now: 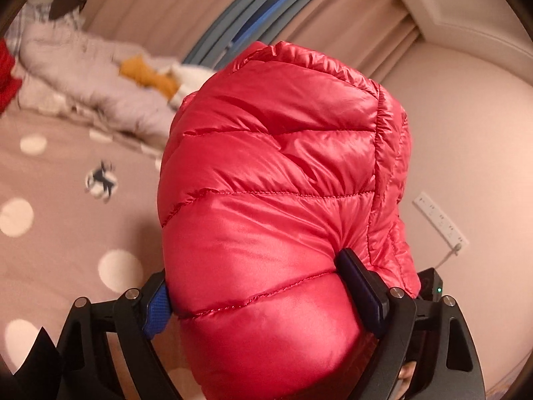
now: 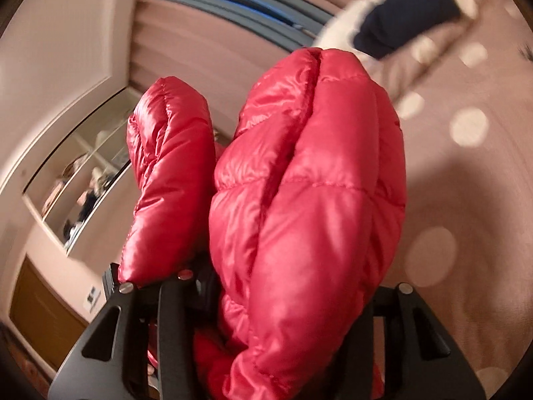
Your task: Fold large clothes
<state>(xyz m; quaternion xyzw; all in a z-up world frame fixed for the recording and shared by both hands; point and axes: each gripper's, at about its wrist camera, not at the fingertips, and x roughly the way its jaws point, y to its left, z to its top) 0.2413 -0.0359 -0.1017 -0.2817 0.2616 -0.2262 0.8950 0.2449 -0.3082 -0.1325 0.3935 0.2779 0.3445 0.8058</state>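
Note:
A shiny red quilted puffer jacket (image 1: 273, 183) fills the middle of the left wrist view, lifted above the bed. My left gripper (image 1: 256, 295) is shut on a thick fold of it. The blue left pad (image 1: 157, 303) and the dark right pad (image 1: 361, 288) both press into the padding. In the right wrist view the red puffer jacket (image 2: 309, 200) bulges up between the black fingers of my right gripper (image 2: 283, 303), which is shut on it. Its pads are hidden by the fabric. A second padded part, perhaps a sleeve (image 2: 166, 173), hangs beside it on the left.
Below lies a bed with a pink polka-dot sheet (image 1: 50, 240). A pile of grey and mustard clothes (image 1: 110, 80) lies at its far side. A dark garment (image 2: 409, 10) rests on the bed. Pleated curtains (image 1: 349, 26), a wall power strip (image 1: 439, 220) and a glass-fronted cabinet (image 2: 76, 180) surround it.

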